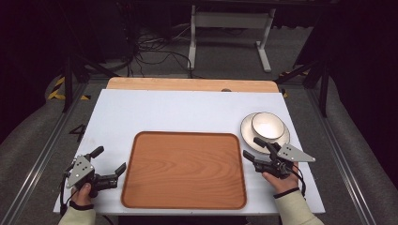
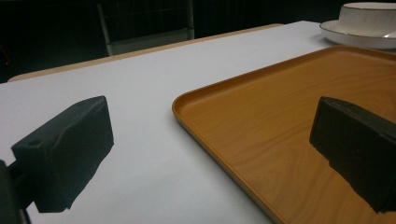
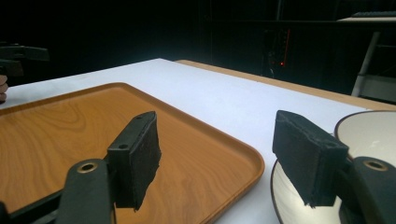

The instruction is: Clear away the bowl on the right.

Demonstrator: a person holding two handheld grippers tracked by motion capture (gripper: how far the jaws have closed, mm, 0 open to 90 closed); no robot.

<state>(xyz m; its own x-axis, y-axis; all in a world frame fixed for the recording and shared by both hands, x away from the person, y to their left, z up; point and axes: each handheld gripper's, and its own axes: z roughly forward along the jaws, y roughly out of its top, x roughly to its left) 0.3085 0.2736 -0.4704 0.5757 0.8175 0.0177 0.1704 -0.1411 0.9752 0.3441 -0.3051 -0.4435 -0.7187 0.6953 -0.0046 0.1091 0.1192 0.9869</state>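
Observation:
A brown wooden tray [image 1: 184,169] lies in the middle of the white table near its front edge, with nothing on it. To its upper right a white bowl [image 1: 266,125] sits on a white plate [image 1: 248,136]. My left gripper [image 1: 111,159] rests left of the tray, open, nothing between its jaws. My right gripper [image 1: 250,146] is open at the tray's right edge, just in front of the plate. The left gripper view looks past the left gripper [image 2: 212,140] to the tray's rim [image 2: 205,88] and the bowl [image 2: 369,16]. The right gripper view has the right gripper [image 3: 222,154] spanning the tray corner [image 3: 243,163] and the plate [image 3: 285,200].
A pale wooden strip [image 1: 187,84] runs along the table's far edge. Beyond it, on the floor, stand a white frame [image 1: 230,28] and loose cables [image 1: 150,47]. Black struts [image 1: 70,75] flank the table. Bare white tabletop [image 1: 178,110] lies behind the tray.

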